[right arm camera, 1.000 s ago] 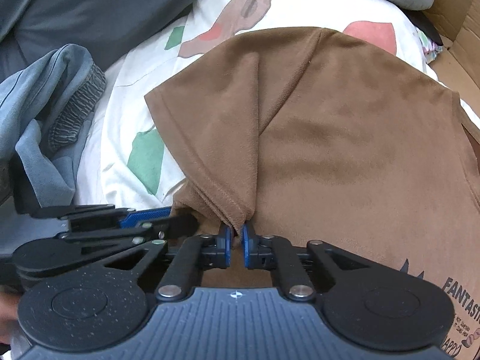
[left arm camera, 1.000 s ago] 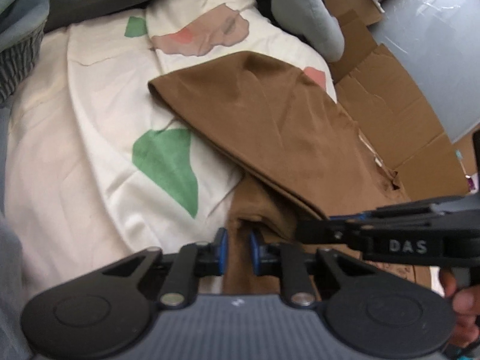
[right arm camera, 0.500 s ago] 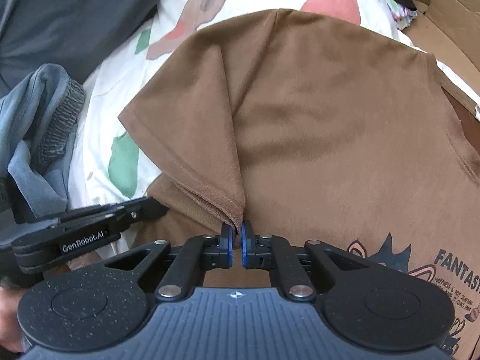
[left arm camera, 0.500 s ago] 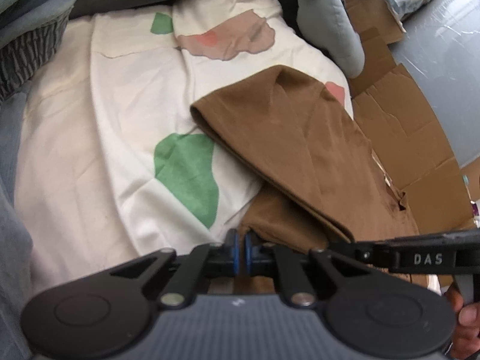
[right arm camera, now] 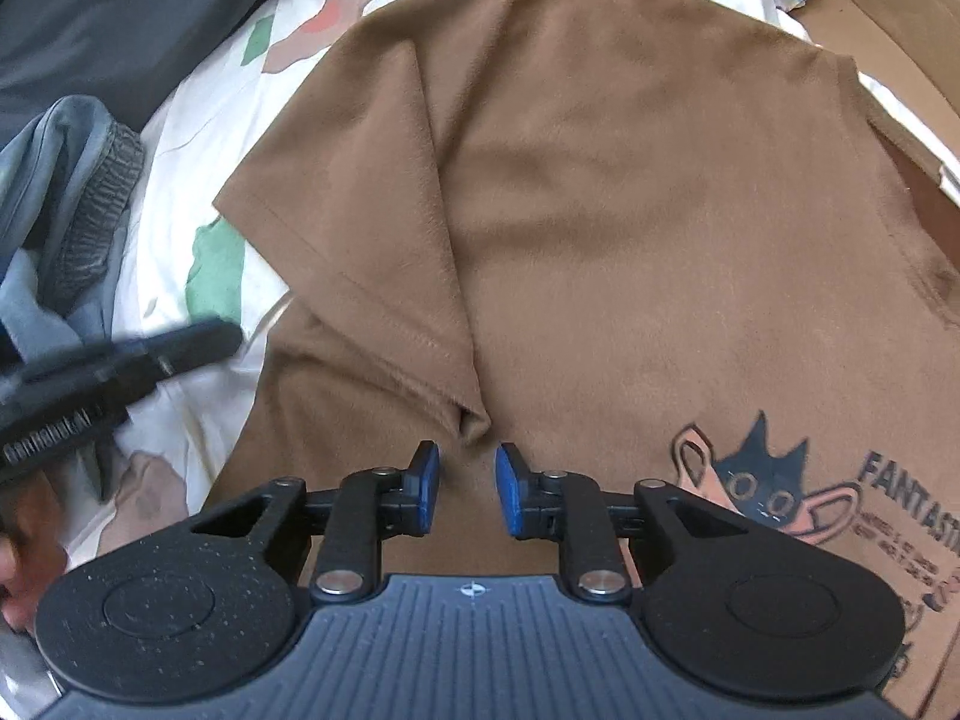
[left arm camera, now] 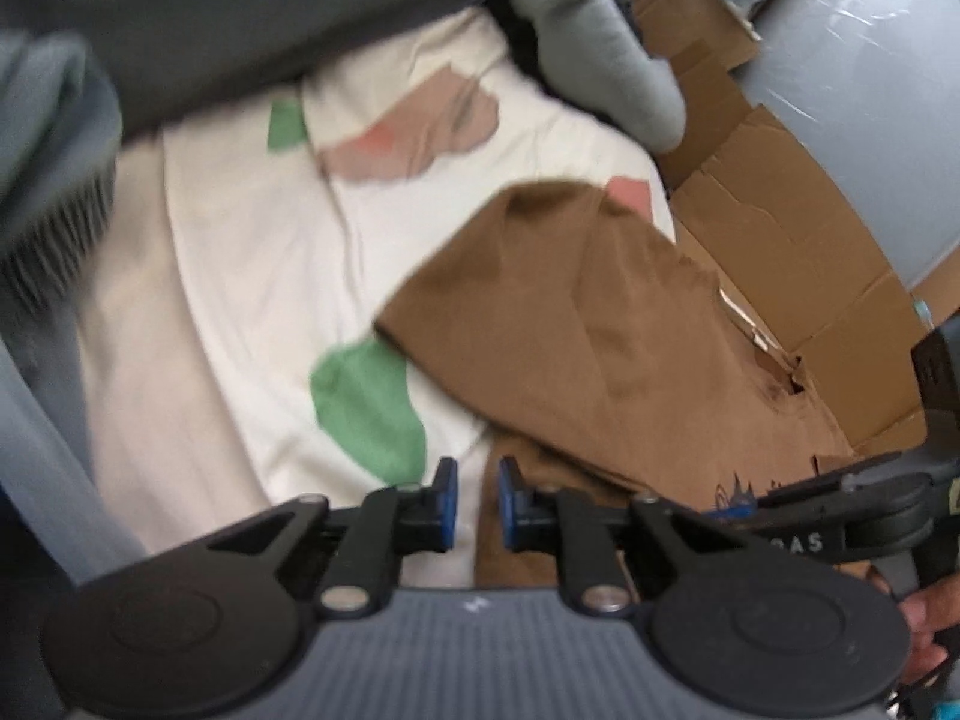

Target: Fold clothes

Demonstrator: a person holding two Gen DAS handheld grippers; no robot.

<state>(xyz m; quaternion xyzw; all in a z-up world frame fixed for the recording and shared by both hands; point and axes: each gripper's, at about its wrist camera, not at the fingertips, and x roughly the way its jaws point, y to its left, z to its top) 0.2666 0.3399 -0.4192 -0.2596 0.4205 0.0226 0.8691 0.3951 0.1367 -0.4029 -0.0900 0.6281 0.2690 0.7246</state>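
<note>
A brown T-shirt with a black cat print lies on a cream patterned sheet; its sleeve is folded in over the body. My right gripper hovers just below the sleeve's tip, its jaws opening, nothing between the pads. In the left wrist view the same brown T-shirt lies to the right. My left gripper is over the shirt's left edge, jaws opening, with no cloth pinched. The left gripper also shows, blurred, in the right wrist view.
Grey-blue clothes are heaped at the left and a dark grey fabric lies behind the sheet. A pale grey garment and flattened cardboard sit at the right, beside a grey plastic-wrapped surface.
Both grippers have let go of the brown shirt: the right jaws parted and dropped the sleeve's tip onto the body, and the left jaws parted as that gripper rose.
</note>
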